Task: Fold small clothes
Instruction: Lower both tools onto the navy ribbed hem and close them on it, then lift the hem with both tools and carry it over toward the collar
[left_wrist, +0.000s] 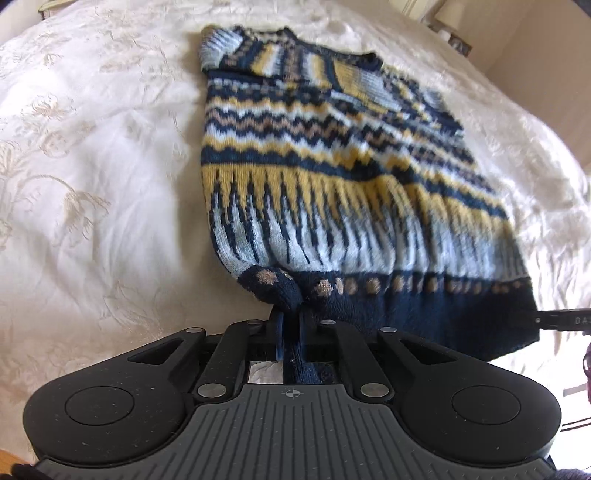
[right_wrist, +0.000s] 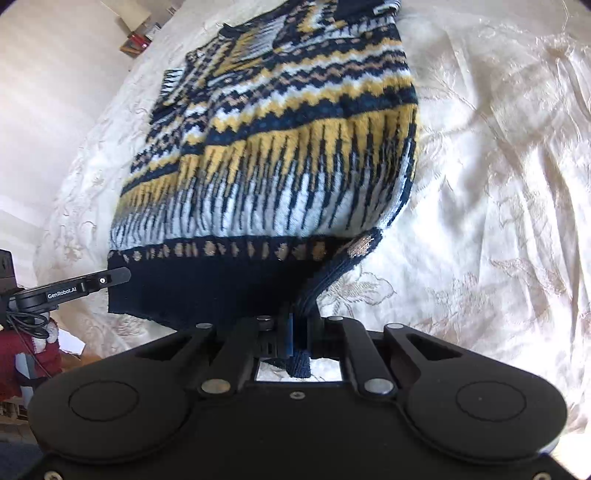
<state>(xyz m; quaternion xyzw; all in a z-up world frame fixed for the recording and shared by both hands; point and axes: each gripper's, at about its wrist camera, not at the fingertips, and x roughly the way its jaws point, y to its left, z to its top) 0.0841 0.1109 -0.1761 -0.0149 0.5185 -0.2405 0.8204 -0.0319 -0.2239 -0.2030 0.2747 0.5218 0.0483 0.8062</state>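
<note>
1. Two corners of the navy hem are pinched: the left hand-held gripper (left_wrist: 291, 319) is closed on one, the right hand-held gripper (right_wrist: 301, 325) is closed on the other.
2. The knitted sweater (left_wrist: 332, 177) lies on the cream bedspread (left_wrist: 92, 166), filling the centre of both frames, with its neck toward the top.
3. It looks soft, thick and stretchy, so I judge it will sag between the grips; the ribbed hem is the firmest place to hold.

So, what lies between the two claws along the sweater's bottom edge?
Only the sweater's navy hem. It spans from the left claw to the right claw, shown in both wrist views.
</note>
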